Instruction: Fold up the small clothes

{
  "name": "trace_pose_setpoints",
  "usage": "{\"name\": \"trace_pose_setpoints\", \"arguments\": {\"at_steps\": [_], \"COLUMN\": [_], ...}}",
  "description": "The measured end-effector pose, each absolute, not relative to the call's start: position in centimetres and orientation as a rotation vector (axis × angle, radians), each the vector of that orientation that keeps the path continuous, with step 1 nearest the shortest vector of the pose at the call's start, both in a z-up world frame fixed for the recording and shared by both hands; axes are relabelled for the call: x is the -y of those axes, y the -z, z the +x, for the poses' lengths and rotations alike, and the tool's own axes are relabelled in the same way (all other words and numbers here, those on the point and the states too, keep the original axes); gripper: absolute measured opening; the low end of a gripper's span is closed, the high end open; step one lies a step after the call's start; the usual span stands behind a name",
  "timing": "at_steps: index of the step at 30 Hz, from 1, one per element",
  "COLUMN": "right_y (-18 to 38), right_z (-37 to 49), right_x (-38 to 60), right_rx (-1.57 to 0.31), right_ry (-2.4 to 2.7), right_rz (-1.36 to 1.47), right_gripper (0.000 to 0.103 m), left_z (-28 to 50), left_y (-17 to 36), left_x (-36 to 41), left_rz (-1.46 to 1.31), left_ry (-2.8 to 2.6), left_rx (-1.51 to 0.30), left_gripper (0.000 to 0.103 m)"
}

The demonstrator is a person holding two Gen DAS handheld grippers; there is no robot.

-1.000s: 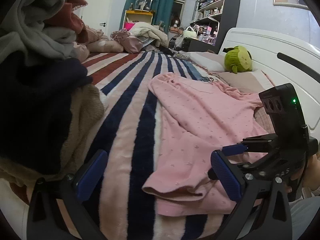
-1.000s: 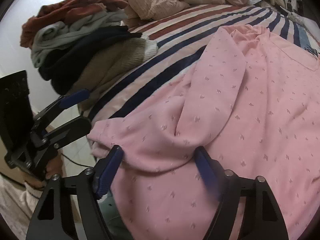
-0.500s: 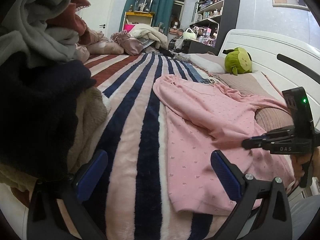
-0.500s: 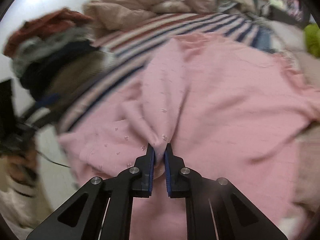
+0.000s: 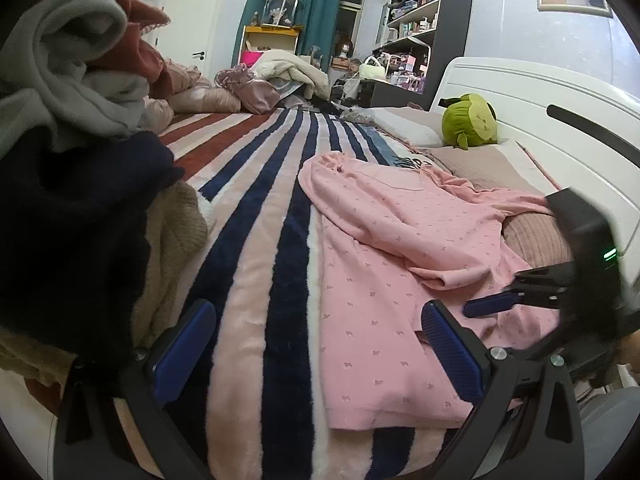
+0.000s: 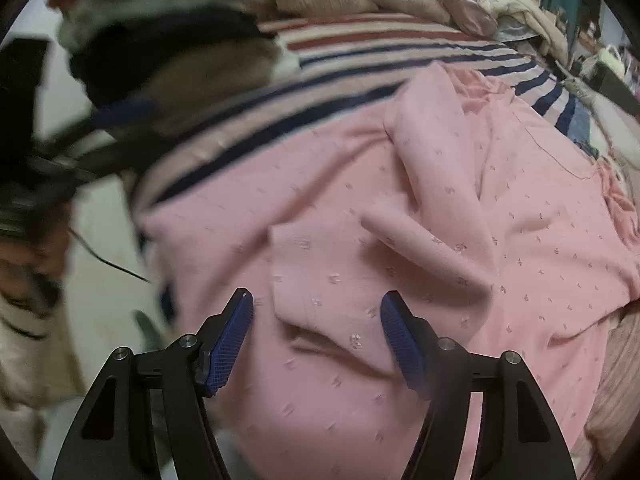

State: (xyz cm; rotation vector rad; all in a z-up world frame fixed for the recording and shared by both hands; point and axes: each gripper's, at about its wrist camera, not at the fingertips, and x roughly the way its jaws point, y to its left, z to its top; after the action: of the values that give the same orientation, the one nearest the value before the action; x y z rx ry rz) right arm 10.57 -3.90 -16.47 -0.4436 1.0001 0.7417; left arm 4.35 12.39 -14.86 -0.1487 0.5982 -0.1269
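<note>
Currently the pink top (image 5: 404,280) with a small printed pattern lies spread on the striped blanket (image 5: 256,240) of the bed, toward the near edge and on the headboard (image 5: 532,108) side; its hem runs parallel to the near edge, and one sleeve (image 6: 432,184) is folded across the body of the garment, cuff resting on the pink fabric. Left tool (image 5: 316,352): jaws wide apart, nothing between the blue pads (image 5: 184,344), positioned low over the blanket at the near edge, with one pad over the navy stripes and the other over the top's lower part. Right tool (image 6: 316,340): jaws parted about halfway, holding nothing; it sits just above a raised fold of the top close to the near edge, and the pads (image 6: 396,336) straddle that fold without gripping it. Left wrist view shows the right tool (image 5: 496,304) over the garment's side nearest the headboard, partly blurred. Right wrist view is motion-blurred on its left half; the left tool (image 6: 120,116) appears there only as a smear. Pile of mixed clothes (image 5: 72,168) (grey, rust, navy, beige knit) stands on the blanket at the side away from the headboard, well apart from the top. Green plush toy (image 5: 470,124) rests against the headboard.
</note>
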Motion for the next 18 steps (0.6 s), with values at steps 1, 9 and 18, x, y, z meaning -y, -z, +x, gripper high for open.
{"name": "trace_pose_setpoints", "arguments": {"at_steps": [1, 9, 18], "right_y": [16.6, 9.6, 6.8], "right_z": [10.8, 8.5, 4.2], "right_x": [3.9, 8.4, 18.6], "right_rx": [-0.982, -0.785, -0.768], "right_ry": [-0.710, -0.625, -0.526], "right_rz": [-0.462, -0.417, -0.252], "right_gripper": [0.027, 0.004, 0.004], "left_z": [4.2, 4.8, 8.2], "left_y": [14.8, 14.9, 18.2], "left_x": [-12.3, -11.5, -9.8], "left_rz": [-0.142, -0.111, -0.103], "left_ry": [0.126, 0.134, 0.196], "left_rx": [-0.599, -0.610, -0.720], "left_gripper": [0.102, 0.102, 0.084]}}
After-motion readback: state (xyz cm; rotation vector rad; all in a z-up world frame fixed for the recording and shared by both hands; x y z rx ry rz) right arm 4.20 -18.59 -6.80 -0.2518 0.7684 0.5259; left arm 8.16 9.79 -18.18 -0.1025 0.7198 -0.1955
